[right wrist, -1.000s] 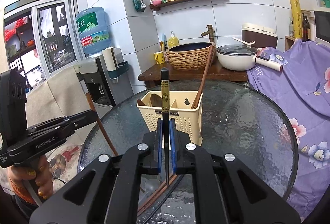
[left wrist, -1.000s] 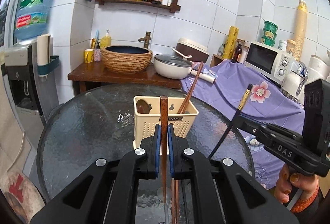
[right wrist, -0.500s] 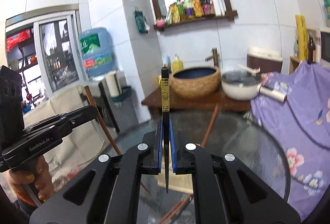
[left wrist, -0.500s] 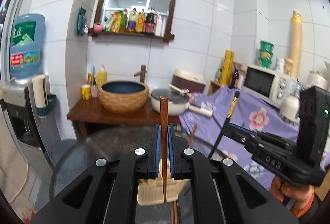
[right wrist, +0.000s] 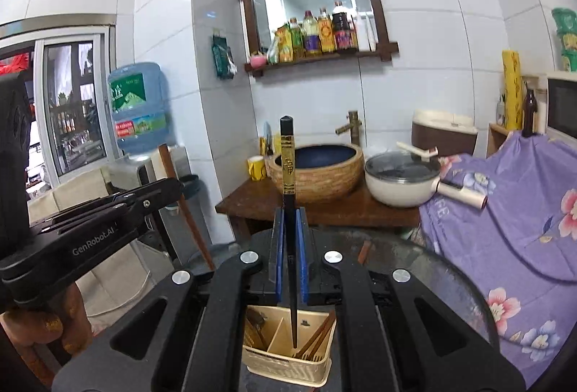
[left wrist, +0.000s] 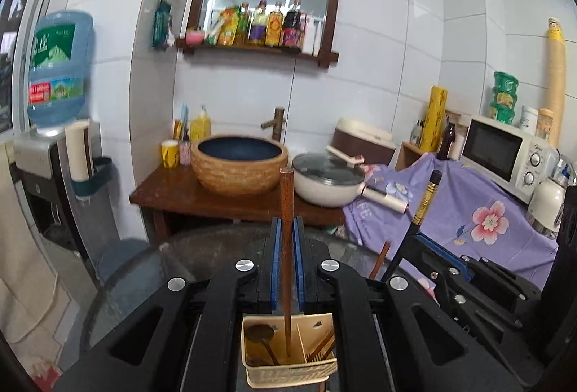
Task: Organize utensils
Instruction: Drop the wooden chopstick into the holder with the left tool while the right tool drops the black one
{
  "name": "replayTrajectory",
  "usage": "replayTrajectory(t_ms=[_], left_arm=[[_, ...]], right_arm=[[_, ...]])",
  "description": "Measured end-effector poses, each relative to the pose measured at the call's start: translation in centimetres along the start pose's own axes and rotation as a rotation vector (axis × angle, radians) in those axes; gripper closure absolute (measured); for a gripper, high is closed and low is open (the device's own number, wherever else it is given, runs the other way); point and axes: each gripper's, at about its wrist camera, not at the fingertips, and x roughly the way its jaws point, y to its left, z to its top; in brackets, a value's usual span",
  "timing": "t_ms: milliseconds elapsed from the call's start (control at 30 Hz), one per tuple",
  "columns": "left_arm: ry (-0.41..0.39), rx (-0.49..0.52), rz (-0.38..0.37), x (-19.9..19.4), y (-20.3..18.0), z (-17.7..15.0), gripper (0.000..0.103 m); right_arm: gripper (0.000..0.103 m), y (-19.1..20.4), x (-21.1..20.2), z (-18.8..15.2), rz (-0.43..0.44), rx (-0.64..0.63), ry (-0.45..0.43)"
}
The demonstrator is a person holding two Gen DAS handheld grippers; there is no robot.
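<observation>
Your left hand-held gripper (left wrist: pixel 287 269) is closed on a brown wooden chopstick (left wrist: pixel 287 247), held upright between the blue pads; its lower tip hangs over the cream utensil basket (left wrist: pixel 288 370), near the divider between the spoon side and the chopstick side. Your right hand-held gripper (right wrist: pixel 289 258) is likewise clamped on a black chopstick with gold bands (right wrist: pixel 288 183), upright, tip above the right-hand compartment of the same basket (right wrist: pixel 285 365).

Risks, as judged from here:
- Brown tip sits close to the divider. If you let go now it could strike the partition edge and land with the dark spoon (left wrist: pixel 261 334) rather than with the chopsticks (right wrist: pixel 317 338) already leaning in the other section.
- Both sticks are pinched along a narrow line. A small tilt of your wrist could let either pivot in the pads, so the tip would miss the opening.
- A release from height could make a stick bounce out onto the glass table (right wrist: pixel 425 262) and roll.
- The two tools are near each other over one small target; lowering both together could knock them or tip the light basket.
</observation>
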Motion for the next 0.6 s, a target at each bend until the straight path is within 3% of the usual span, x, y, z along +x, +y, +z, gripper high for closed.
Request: replayTrajectory(t_ms=[233, 600], left_arm=[[0.084, -0.009, 0.011, 3.0, 0.9, -3.9, 0.096], [0.155, 0.005, 0.012, 5.1, 1.6, -7.1, 0.096]], right_arm=[[0.096, -0.6, 3.4, -5.2, -0.029, -0.001, 0.086], [0.096, -1.7, 4.9, -7.9, -0.046, 0.000, 0.130]])
